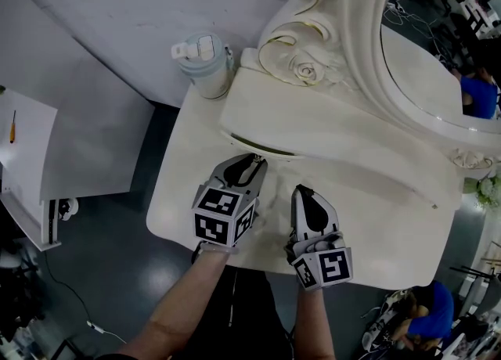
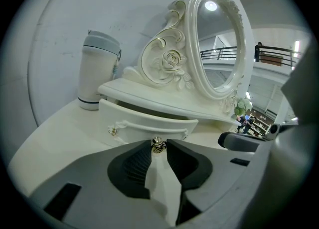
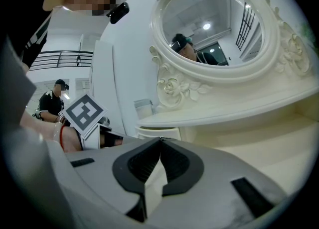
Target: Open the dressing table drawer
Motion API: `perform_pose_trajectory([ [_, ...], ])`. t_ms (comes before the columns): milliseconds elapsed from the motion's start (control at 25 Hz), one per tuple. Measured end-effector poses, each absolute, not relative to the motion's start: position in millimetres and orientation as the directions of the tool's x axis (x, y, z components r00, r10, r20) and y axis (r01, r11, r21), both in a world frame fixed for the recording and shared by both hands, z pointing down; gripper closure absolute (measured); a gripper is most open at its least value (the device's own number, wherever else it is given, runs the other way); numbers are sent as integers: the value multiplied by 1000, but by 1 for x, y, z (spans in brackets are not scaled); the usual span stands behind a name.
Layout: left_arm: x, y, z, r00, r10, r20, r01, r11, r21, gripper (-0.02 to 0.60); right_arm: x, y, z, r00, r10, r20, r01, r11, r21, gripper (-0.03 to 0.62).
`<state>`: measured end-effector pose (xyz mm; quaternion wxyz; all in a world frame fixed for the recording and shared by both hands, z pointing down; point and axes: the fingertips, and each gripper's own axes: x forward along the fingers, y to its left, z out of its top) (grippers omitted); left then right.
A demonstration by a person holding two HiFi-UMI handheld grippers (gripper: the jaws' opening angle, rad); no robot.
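The cream dressing table [image 1: 188, 194] carries an oval mirror [image 1: 427, 69] on a low shelf unit. Its small drawer [image 2: 144, 122] stands pulled out a little, with a dark gap showing above its curved front. At the front's middle is a small gold knob [image 2: 158, 145]. My left gripper [image 2: 158, 144] is shut on that knob, jaw tips on either side of it; in the head view the left gripper [image 1: 254, 161] reaches to the drawer front. My right gripper [image 1: 301, 191] rests over the tabletop just to the right, jaws shut with nothing between them [image 3: 160, 139].
A pale lidded tumbler [image 1: 203, 65] stands on the table's back left corner, beside the shelf unit. A white board [image 1: 27, 155] with a screwdriver [image 1: 12, 126] lies off to the left over dark floor. A person in blue [image 1: 432, 310] is at the lower right.
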<state>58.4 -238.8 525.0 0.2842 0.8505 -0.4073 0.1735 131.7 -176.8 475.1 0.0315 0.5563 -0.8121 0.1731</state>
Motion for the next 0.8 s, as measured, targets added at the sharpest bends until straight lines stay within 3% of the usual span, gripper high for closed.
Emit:
perform_pose_trajectory([
  [800, 53, -225, 524, 616, -585, 528, -786, -504, 358, 469, 132, -173, 474, -381, -893, 240, -912, 320, -257, 591],
])
